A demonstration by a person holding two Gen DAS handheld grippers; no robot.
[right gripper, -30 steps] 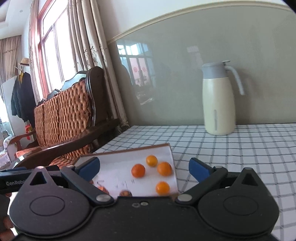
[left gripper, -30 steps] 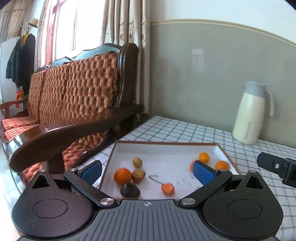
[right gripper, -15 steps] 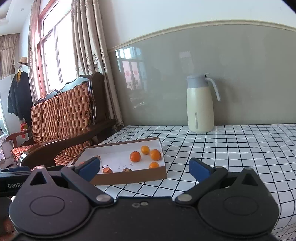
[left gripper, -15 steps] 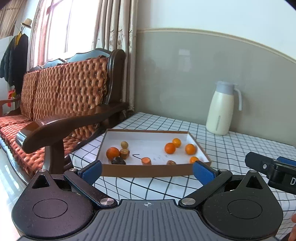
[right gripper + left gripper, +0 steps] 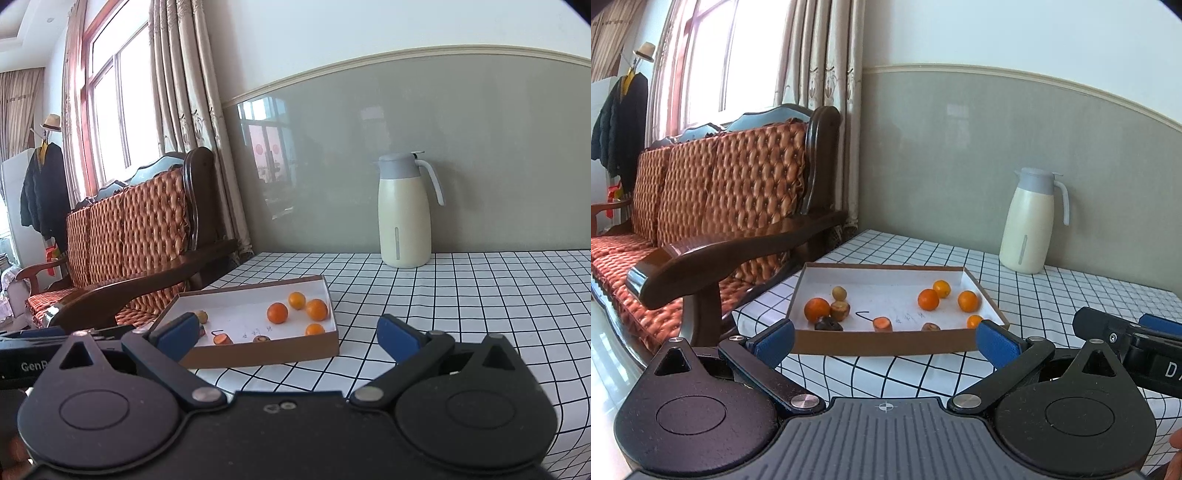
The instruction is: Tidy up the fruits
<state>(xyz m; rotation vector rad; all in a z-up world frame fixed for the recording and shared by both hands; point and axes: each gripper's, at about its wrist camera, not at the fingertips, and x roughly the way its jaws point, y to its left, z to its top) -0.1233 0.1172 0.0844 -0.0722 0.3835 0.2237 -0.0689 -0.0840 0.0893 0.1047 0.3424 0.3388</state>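
A shallow cardboard box (image 5: 882,343) (image 5: 266,356) with a white floor lies on the checked tablecloth. At its right end are several small oranges (image 5: 928,299) (image 5: 277,312). At its left end lie a bigger orange (image 5: 816,308), brownish spoiled fruits (image 5: 840,308) and a dark one (image 5: 828,325). A cut orange piece (image 5: 882,324) (image 5: 222,339) sits near the front wall. My left gripper (image 5: 884,341) is open, held short of the box with nothing between its fingers. My right gripper (image 5: 286,334) is open too, just in front of the box's right corner.
A cream thermos jug (image 5: 1028,221) (image 5: 404,210) stands by the grey wall at the back. A wooden sofa with quilted orange cushions (image 5: 713,206) adjoins the table's left edge. Bare checked cloth (image 5: 480,295) stretches to the right. The right gripper's body (image 5: 1134,339) shows in the left wrist view.
Both grippers have pulled back from over the box, so the whole box now shows farther away. Both stayed open. The fruits have not moved.
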